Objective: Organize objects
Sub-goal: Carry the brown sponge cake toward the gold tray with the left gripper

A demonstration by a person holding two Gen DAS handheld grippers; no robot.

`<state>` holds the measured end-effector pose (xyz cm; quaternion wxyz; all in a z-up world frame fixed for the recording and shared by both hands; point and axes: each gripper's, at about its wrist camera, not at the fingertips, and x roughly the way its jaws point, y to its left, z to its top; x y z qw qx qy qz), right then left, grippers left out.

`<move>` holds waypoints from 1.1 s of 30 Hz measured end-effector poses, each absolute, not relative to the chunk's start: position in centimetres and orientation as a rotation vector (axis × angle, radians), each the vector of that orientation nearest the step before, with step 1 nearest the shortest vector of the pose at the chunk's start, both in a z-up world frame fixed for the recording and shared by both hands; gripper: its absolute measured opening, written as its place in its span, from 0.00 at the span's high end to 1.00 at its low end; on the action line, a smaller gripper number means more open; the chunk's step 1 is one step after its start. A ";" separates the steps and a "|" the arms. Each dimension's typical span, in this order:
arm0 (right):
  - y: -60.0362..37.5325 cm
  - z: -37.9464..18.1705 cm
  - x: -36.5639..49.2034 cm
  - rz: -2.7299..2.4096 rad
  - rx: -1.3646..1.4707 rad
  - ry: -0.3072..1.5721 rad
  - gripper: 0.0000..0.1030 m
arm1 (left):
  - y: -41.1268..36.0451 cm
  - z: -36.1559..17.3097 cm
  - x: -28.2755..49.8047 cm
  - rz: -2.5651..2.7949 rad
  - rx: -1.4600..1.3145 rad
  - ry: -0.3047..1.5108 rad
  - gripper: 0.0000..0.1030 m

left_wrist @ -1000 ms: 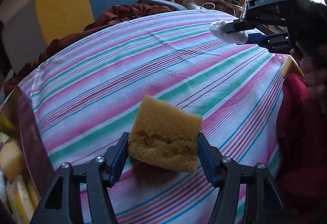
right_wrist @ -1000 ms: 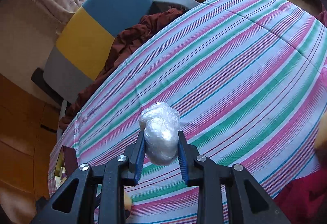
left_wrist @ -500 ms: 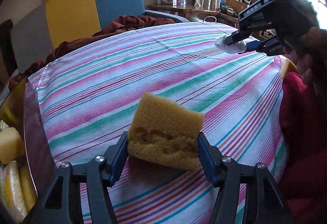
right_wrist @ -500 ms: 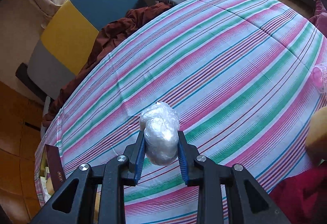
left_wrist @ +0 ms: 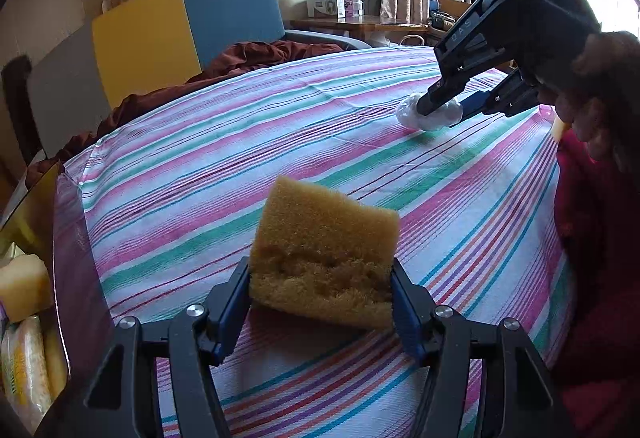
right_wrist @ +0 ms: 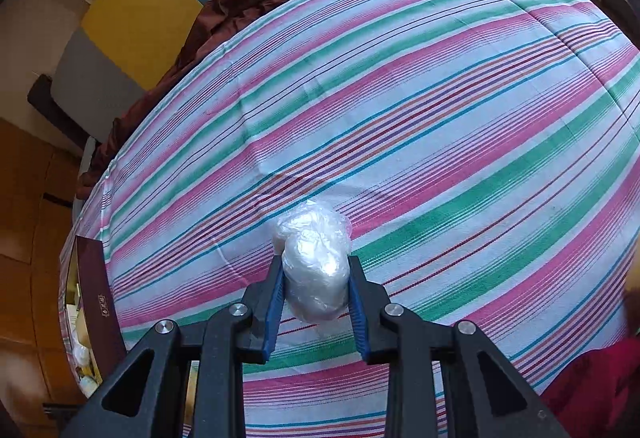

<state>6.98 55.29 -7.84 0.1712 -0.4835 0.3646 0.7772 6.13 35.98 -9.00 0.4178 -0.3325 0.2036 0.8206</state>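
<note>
Left tongs [left_wrist: 320,294] clamp sponge [left_wrist: 324,254], right tongs [right_wrist: 316,294] clamp plastic wad [right_wrist: 314,270]; both unplaced, box [left_wrist: 68,238] left of sponge probably the destination.

left claw [left_wrist: 320,302] grips sponge [left_wrist: 326,258] | right claw [left_wrist: 448,110] grips plastic wad [left_wrist: 430,116]

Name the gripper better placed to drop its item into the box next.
Left. The left gripper holds the sponge right beside the open box, while the right gripper with its plastic-wrapped bundle sits farther off.
</note>
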 end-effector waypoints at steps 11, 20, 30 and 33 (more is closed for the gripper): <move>55.3 -8.5 7.1 2.184 -1.402 1.029 0.72 | 36.2 -9.1 6.2 2.066 -0.823 0.541 0.38; 55.3 -8.7 7.3 2.178 -1.409 1.030 0.72 | 35.5 -7.9 6.6 2.066 -0.847 0.570 0.39; 55.1 -8.9 7.7 2.156 -1.429 0.998 0.72 | 29.7 -3.7 7.4 2.073 -0.821 0.437 0.39; 55.1 -8.8 8.1 2.144 -1.412 0.986 0.72 | 27.4 -2.8 7.3 2.096 -0.810 0.401 0.39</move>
